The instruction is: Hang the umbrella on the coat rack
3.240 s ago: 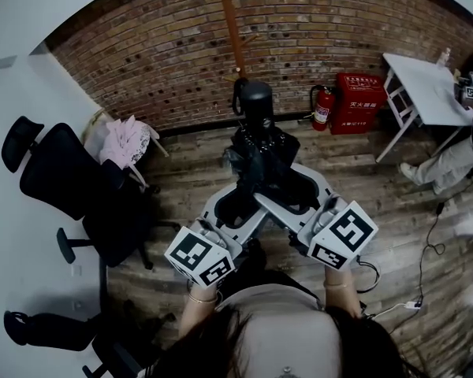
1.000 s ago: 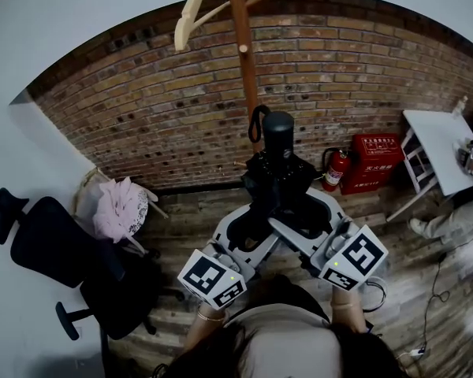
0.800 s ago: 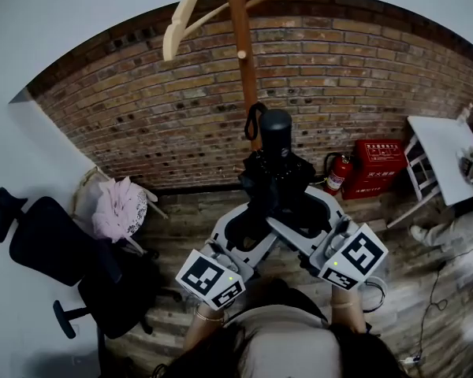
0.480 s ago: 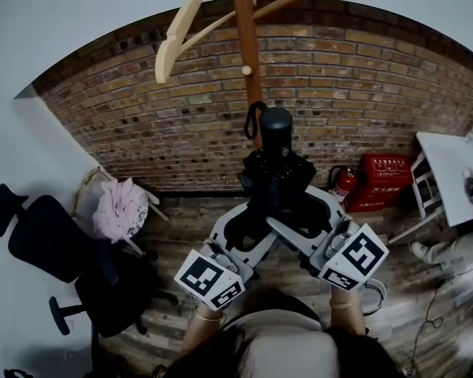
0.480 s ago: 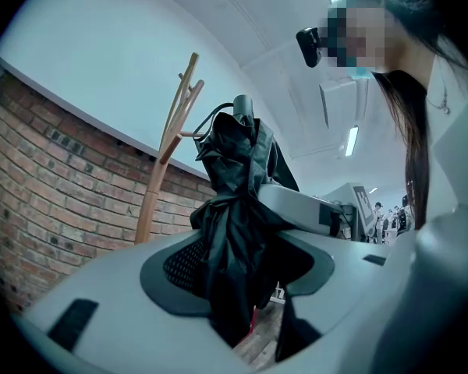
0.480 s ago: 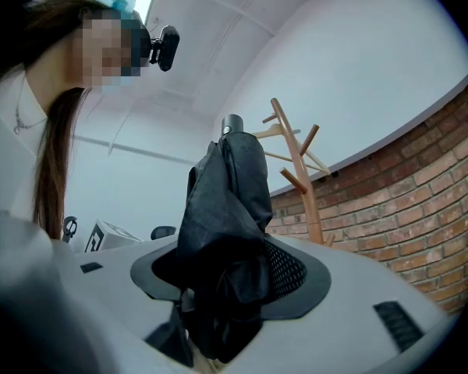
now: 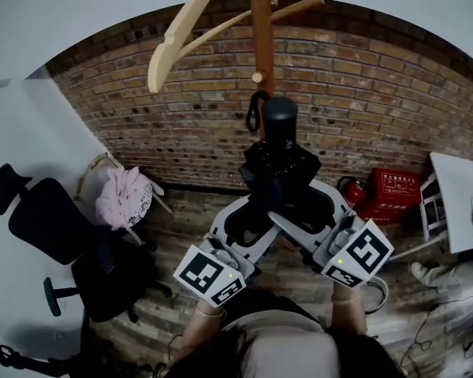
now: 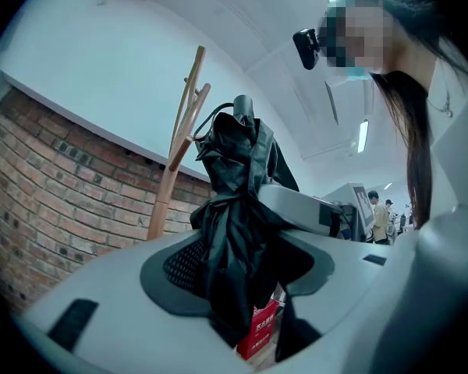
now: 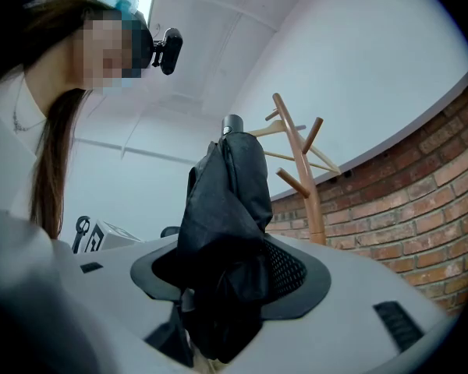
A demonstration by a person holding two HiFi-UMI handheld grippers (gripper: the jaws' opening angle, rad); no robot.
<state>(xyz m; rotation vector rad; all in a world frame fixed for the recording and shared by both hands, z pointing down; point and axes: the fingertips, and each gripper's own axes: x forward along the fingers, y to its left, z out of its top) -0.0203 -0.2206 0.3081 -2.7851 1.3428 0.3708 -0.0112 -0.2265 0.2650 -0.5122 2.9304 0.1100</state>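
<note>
The left gripper (image 7: pixel 248 225) and right gripper (image 7: pixel 303 223), jaws clamped on its folded cloth from either side, hold a black umbrella (image 7: pixel 277 168) upright, handle uppermost. Its strap (image 7: pixel 255 110) hangs beside the rack (image 7: pixel 260 30) pole, under a low peg, before a brick wall (image 7: pixel 142 109).

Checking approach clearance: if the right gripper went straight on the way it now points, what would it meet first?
The right gripper, shut on the umbrella, would probably reach the coat rack pole first, just ahead and slightly to the right. The brick wall lies behind it. Depth is unclear.
</note>
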